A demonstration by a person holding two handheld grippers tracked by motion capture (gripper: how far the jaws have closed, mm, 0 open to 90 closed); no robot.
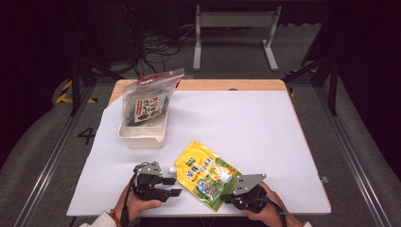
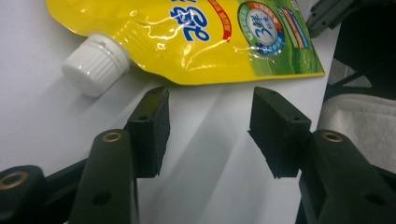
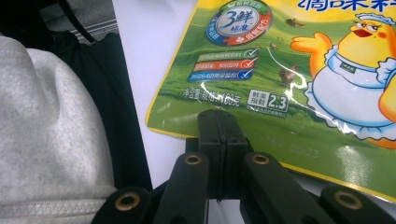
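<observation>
Yellow and green spout pouch (image 1: pixel 206 174) lies flat on the white desk (image 1: pixel 246 123), lower centre of the high view, white screw cap (image 1: pixel 172 169) pointing to frame left. In the left gripper view the pouch (image 2: pixel 205 37) runs across the top of the frame, cap (image 2: pixel 95 64) at upper left.

Left tongs (image 1: pixel 174 186) at lower left of the high view, held by the left hand (image 1: pixel 142 204), just beside the cap end of the pouch. Own camera shows the left tongs (image 2: pixel 209 126) wide open, nothing between the pads, bare desk (image 2: pixel 205 186) in the gap, pouch edge just beyond the tips and apart from them.

Right tongs (image 1: pixel 228 197) at lower centre-right of the high view, right hand (image 1: pixel 265 213) behind them. Own camera: right tongs (image 3: pixel 218 122) closed, pads pressed together at the pouch's (image 3: pixel 299 70) bottom green edge; looks clamped on that edge.

Upper left of the high view: white tray (image 1: pixel 142 135) on the desk, with a clear zip bag (image 1: pixel 147 101) standing in it, leaning, dark contents and a printed label inside. Grey sleeve (image 3: pixel 46 140) at left of the right gripper view.
</observation>
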